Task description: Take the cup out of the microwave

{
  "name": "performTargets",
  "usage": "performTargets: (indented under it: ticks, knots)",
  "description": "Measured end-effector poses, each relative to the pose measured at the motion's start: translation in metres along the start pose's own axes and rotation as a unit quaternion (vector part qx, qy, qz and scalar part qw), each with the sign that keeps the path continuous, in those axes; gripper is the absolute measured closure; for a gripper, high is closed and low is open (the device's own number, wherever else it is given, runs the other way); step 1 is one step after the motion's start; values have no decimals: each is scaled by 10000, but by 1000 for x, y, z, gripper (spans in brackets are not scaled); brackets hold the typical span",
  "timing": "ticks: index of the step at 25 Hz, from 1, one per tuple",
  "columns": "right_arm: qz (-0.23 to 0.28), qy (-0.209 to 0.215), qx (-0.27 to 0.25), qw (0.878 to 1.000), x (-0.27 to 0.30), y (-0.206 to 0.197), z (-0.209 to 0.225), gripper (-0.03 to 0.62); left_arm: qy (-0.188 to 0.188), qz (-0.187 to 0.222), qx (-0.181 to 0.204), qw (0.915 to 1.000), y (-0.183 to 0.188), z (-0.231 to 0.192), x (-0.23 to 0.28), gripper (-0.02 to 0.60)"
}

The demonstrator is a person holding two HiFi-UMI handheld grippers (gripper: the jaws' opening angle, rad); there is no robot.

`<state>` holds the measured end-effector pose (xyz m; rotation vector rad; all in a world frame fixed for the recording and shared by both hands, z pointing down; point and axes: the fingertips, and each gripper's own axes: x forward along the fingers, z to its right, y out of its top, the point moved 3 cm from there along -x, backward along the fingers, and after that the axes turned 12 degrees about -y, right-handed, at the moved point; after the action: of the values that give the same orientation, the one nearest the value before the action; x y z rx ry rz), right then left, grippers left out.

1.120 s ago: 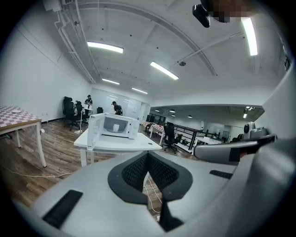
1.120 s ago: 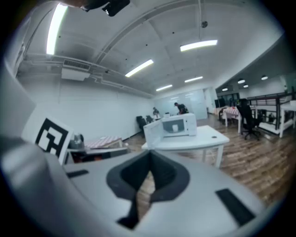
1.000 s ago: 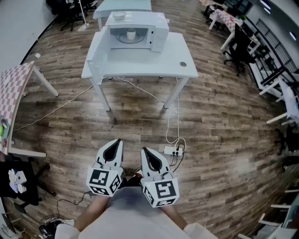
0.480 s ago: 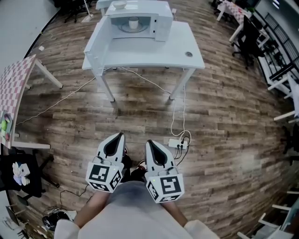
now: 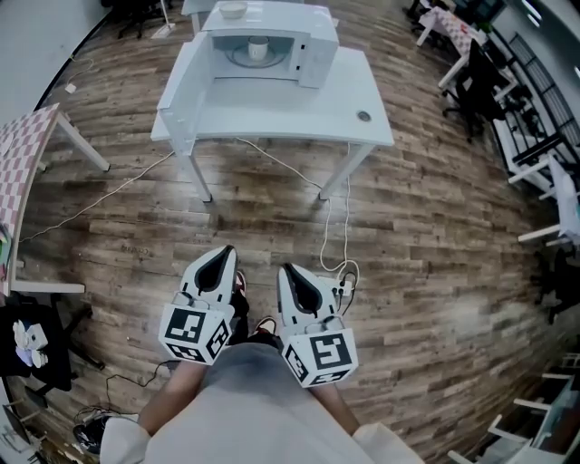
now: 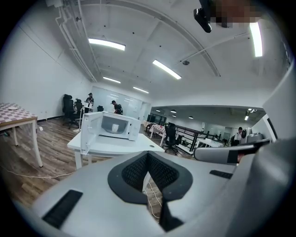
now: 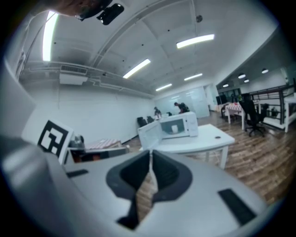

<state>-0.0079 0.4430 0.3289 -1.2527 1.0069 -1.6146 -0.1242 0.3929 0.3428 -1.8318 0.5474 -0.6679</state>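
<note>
A white microwave stands at the far end of a white table, its door swung open to the left. Inside it sits a small white cup, also seen as the cup and the cup in the two gripper views. My left gripper and right gripper hang side by side over the wooden floor, well short of the table. Both are shut with nothing between the jaws, and both point toward the microwave.
A white bowl rests on top of the microwave. A power strip with cables lies on the floor by my right gripper. A checkered table stands at the left, desks and chairs at the right.
Both grippers have moved forward together over the floor toward the table, and the table and microwave now look nearer. The jaws stayed shut.
</note>
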Motion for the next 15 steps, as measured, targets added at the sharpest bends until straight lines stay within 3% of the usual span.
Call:
performTargets:
  ticks: [8,15]
  knots:
    - [-35,44,-77,10000,51,24,-7,571,-62,126,228,9996,33,-37,31,566]
    - [-8,-34,-174,9998,89,42,-17,571,-262,238,197,9992,54,-69,49,566]
